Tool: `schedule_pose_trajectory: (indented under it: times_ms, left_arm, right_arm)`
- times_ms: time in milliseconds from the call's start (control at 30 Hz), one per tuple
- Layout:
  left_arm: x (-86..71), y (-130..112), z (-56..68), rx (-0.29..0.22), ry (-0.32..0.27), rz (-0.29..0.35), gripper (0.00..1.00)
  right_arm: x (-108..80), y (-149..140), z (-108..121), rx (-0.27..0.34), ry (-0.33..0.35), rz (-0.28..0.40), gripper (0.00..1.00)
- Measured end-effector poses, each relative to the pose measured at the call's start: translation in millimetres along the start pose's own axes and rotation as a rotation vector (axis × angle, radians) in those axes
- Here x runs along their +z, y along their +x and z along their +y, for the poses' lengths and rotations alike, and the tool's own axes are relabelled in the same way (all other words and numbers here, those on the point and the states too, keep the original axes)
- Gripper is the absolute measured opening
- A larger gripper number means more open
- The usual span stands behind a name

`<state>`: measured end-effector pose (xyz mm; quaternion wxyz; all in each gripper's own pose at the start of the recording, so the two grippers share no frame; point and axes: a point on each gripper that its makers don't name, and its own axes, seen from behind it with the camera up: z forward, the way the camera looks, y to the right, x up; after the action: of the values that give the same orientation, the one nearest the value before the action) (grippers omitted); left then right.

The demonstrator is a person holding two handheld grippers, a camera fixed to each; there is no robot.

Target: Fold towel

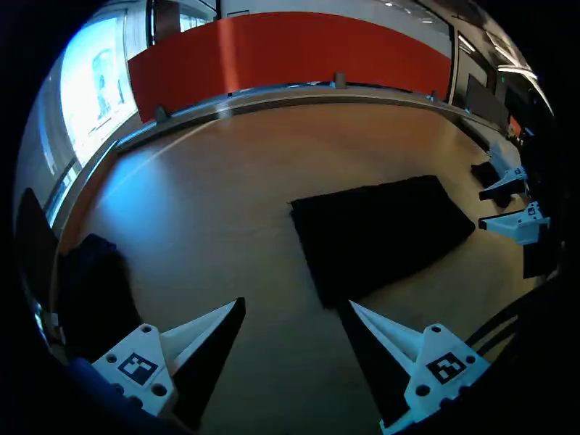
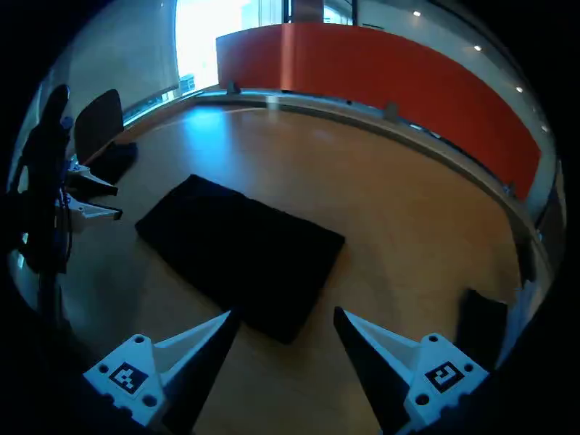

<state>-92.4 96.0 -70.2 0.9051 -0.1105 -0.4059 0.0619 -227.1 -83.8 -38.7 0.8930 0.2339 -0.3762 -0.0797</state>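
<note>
Towel [image 1: 377, 232] black, flat on table [image 1: 217, 203] — left hand-held gripper [image 1: 296, 301], right hand-held gripper [image 2: 283, 311] wide apart, empty.

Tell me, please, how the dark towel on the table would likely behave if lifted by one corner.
The towel lies flat with soft edges, so it is probably floppy and would drape from a lifted corner. It looks thick, perhaps layered, so layers may separate. On the smooth table it would likely slide when pushed.

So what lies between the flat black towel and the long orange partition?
Only bare wooden tabletop, ending at the grey rail below the orange partition; the right gripper view shows it beyond the black towel.
</note>
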Motion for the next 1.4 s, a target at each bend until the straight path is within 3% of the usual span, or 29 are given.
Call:
schedule_pose_trajectory:
  times_ms: [367, 667, 933, 1200, 1400]
  left_arm:
    - [-33.6, -26.2, -23.4, -0.057, 0.061, -0.006, 0.95]
    - [-51.2, -42.8, -32.5, -0.086, 0.086, -0.019, 0.95]
    - [-59.3, -54.7, -32.8, -0.107, 0.093, -0.032, 0.95]
    - [-61.6, -58.9, -35.2, -0.111, 0.097, -0.038, 0.95]
    - [-62.0, -59.8, -35.4, -0.116, 0.096, -0.04, 0.95]
  right_arm:
    - [9.8, -13.5, -4.1, -0.107, 0.061, -0.045, 1.0]
    - [15.4, -19.9, -0.3, -0.136, 0.081, -0.076, 0.93]
    - [18.4, -30.0, -0.3, -0.162, 0.119, -0.111, 0.68]
    - [18.8, -35.7, 5.3, -0.17, 0.126, -0.14, 0.55]
    - [18.6, -39.5, 5.5, -0.153, 0.131, -0.154, 0.19]
